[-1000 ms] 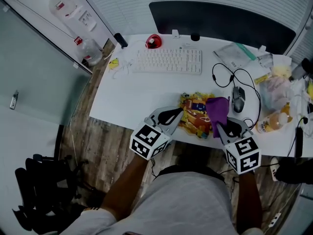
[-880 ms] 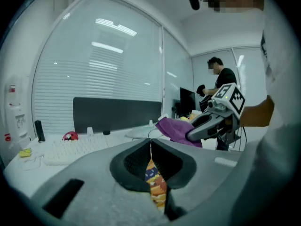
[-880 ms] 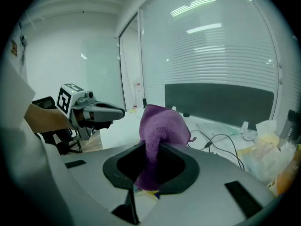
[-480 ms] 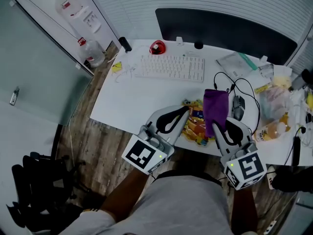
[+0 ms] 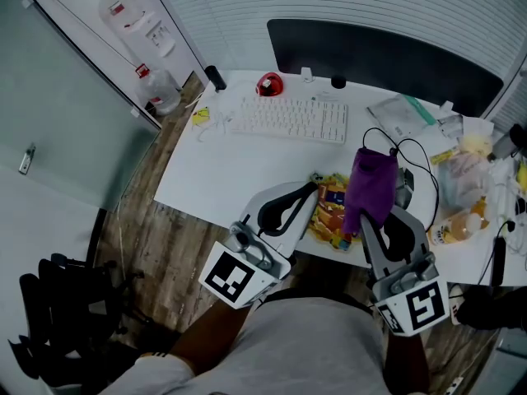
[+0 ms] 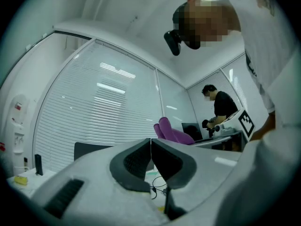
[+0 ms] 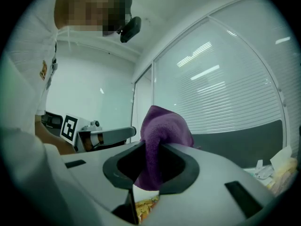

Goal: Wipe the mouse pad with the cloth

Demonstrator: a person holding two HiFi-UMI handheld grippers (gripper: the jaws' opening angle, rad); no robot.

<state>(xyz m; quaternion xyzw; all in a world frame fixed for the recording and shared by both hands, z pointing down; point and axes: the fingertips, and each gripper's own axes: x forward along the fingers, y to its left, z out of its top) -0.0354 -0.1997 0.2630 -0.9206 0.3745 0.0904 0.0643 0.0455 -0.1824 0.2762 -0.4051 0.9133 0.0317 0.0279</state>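
Clamping the purple cloth (image 7: 162, 124) tight between the fingers (image 7: 183, 166) of the right gripper (image 7: 153, 143), raised off the white counter (image 5: 222, 167) and tilting upward, the cloth poking up beyond them. Holding the left gripper (image 6: 151, 139) alongside at a similar upward tilt, its fingers (image 6: 134, 161) pressed together on nothing. Hovering both over the counter's near edge, the colourful mouse pad (image 5: 331, 212) lying flat below and between them.
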